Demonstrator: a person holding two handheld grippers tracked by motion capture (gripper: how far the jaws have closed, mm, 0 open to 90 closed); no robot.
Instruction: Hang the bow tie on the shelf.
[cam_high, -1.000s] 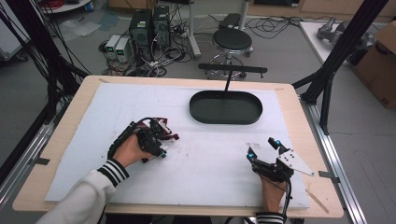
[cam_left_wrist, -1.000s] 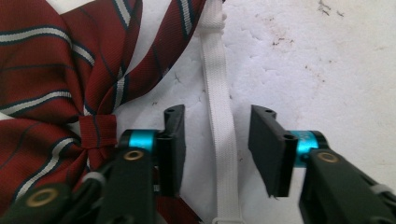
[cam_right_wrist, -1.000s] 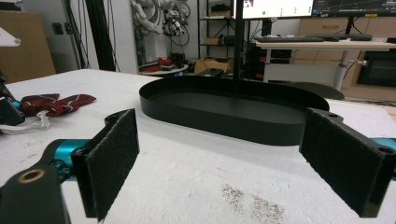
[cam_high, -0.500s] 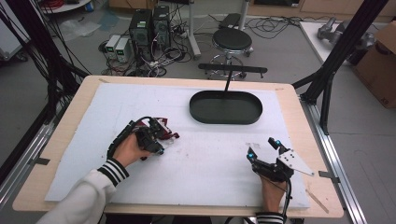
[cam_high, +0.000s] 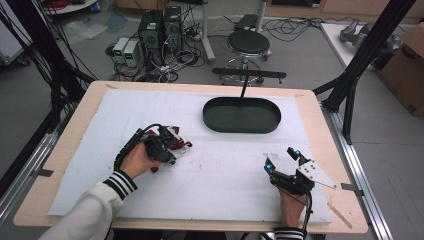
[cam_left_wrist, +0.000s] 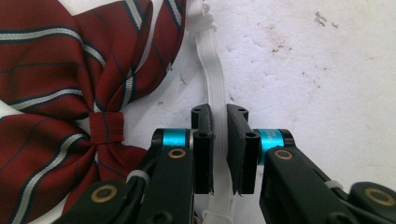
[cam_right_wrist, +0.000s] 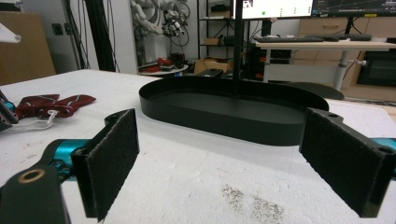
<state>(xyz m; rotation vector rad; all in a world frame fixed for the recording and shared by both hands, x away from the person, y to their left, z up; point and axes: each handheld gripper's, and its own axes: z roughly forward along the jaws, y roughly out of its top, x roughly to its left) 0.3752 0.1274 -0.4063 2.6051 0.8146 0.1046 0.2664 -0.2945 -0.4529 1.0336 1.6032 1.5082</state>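
A dark red bow tie (cam_high: 173, 135) with thin pale stripes lies on the white foam mat (cam_high: 225, 170), left of centre. Its white elastic strap (cam_left_wrist: 212, 60) runs away from it between the jaws of my left gripper (cam_left_wrist: 220, 121), which are pinched shut on the strap right beside the bow (cam_left_wrist: 70, 93). In the high view the left gripper (cam_high: 169, 156) sits low at the bow's near edge. My right gripper (cam_high: 281, 157) rests near the front right of the mat, open wide with nothing between its pads (cam_right_wrist: 112, 158). It faces the tray, with the bow tie (cam_right_wrist: 56, 103) off to its left.
A black oval tray (cam_high: 215, 125) stands at the back centre-right of the mat, with a black post rising from its far side. The tray's wall (cam_right_wrist: 210, 119) lies straight ahead of the right gripper. Wooden table edges frame the mat. Dark specks mark the foam.
The left hand has shifted very slightly at the bow tie. The right gripper has stayed where it was.
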